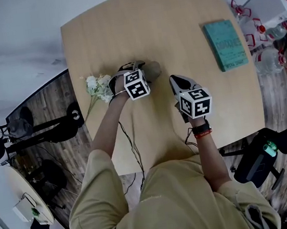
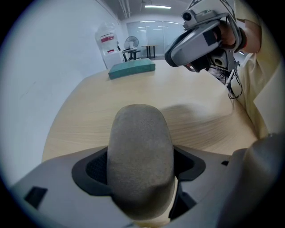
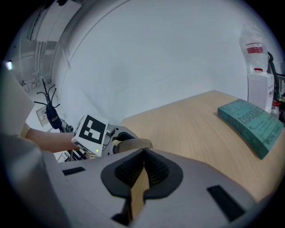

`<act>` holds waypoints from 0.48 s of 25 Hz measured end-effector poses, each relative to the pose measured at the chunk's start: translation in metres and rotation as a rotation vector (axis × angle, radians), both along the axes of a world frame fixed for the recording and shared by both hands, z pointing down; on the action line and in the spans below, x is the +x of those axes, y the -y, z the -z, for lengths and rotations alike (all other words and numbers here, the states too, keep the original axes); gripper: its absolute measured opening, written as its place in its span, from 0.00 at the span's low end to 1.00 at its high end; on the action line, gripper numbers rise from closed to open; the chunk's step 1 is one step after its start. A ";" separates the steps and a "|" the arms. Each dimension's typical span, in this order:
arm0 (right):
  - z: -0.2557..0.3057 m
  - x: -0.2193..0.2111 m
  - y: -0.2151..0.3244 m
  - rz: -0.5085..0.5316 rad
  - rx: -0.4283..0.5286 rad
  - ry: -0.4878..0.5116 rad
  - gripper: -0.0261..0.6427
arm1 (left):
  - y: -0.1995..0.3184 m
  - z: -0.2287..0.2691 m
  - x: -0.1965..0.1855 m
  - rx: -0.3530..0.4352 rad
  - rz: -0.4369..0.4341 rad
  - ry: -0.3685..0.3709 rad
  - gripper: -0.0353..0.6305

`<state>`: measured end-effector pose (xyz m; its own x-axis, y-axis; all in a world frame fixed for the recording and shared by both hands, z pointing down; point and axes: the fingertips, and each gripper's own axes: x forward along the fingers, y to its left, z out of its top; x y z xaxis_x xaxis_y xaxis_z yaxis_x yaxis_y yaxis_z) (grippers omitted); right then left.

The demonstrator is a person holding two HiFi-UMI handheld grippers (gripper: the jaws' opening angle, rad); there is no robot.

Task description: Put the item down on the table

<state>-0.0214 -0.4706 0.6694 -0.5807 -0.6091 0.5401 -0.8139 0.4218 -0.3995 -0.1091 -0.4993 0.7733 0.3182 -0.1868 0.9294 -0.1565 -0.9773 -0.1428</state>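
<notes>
A smooth grey stone (image 2: 140,147) fills the left gripper view, and my left gripper (image 1: 142,68) is shut on it, the dark pads pressing both its sides. In the head view the stone (image 1: 153,71) sticks out of the jaws low over the middle of the wooden table (image 1: 173,23); I cannot tell whether it touches the top. My right gripper (image 1: 173,80) hovers just to the right, jaws shut with nothing between them. The right gripper view shows its pads (image 3: 153,171) meeting, and the stone (image 3: 132,144) held beyond them.
A teal book (image 1: 225,44) lies at the table's right side. White flowers (image 1: 97,87) lie at the left edge. A plastic jug (image 2: 107,42) and bottles (image 1: 266,32) stand past the right edge. Chairs and a tripod are on the floor around.
</notes>
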 end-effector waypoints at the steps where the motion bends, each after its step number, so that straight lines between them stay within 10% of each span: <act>1: -0.001 0.001 0.000 0.002 -0.002 -0.001 0.06 | 0.000 -0.003 0.000 0.003 -0.010 0.014 0.62; 12: -0.008 -0.005 -0.007 0.061 -0.004 -0.005 0.06 | 0.001 -0.014 0.007 -0.033 0.003 0.002 0.62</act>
<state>-0.0260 -0.4638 0.6771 -0.6135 -0.5706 0.5459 -0.7892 0.4686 -0.3971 -0.1023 -0.5000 0.7877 0.3159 -0.1570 0.9357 -0.1597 -0.9809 -0.1107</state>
